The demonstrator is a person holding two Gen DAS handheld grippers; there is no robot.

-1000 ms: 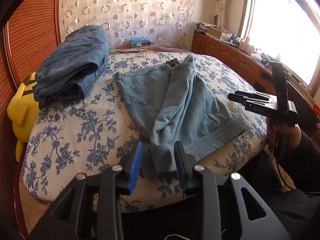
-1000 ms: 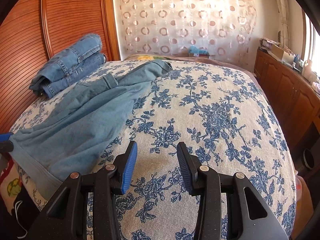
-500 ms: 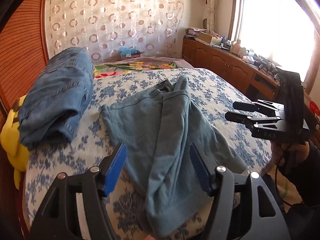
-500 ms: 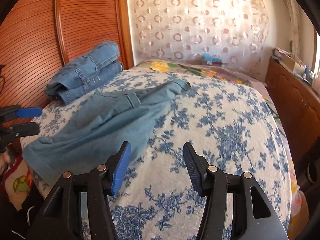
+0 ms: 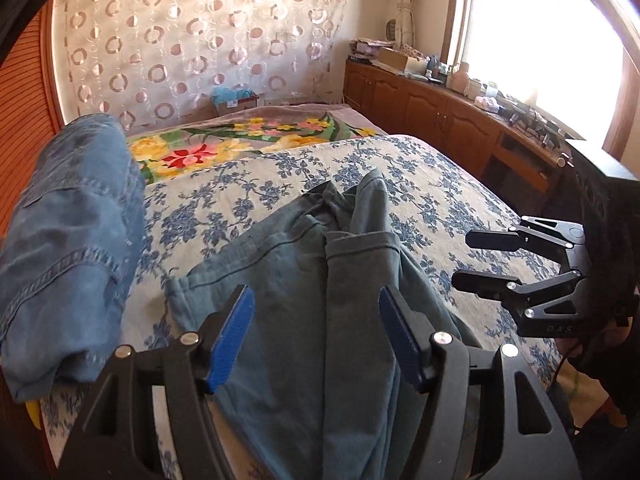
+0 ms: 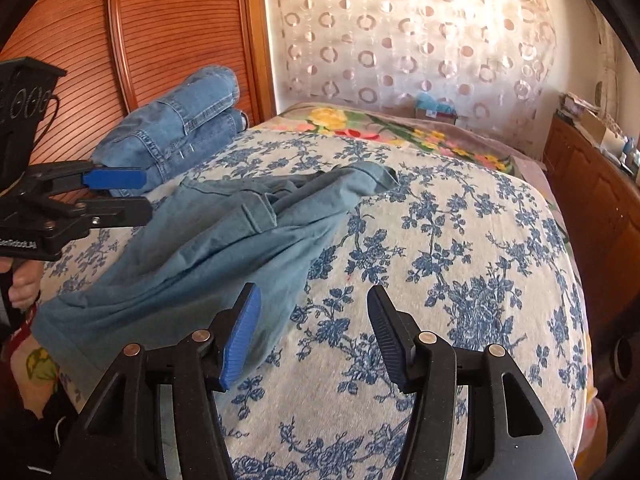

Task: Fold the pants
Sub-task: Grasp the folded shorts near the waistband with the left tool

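The left gripper (image 5: 316, 344) hangs just above the near part of the pants (image 5: 304, 280), its jaws spread wide with nothing between them. The right gripper (image 6: 312, 336) is also spread and empty, and sits over bare bedspread (image 6: 460, 248) just to the right of the cloth, so neither tool has hold of anything yet.

The teal pants lie crumpled near the left front of the bed, one layer flopped loosely over the other along a ridge running away from the near edge, with their near end draped over the bed's edge. That looseness is the first risk: if the left jaws close where they hover, they will probably pinch only the top layer, and lifting it would peel the layers apart instead of carrying a clean fold. The overhanging end is a second risk, since a pull toward the near side could drag the whole garment off the bed.

The right gripper stands off the fabric, so closing there would likely catch the bedspread or nothing at all. It needs to move left onto the cloth first.

Farther back on the left, a folded pair of blue jeans (image 6: 176, 128) rests by the wooden headboard (image 6: 168, 32). It lies close beside the far end of the pants, and a wide sweep of the fold could knock it over.
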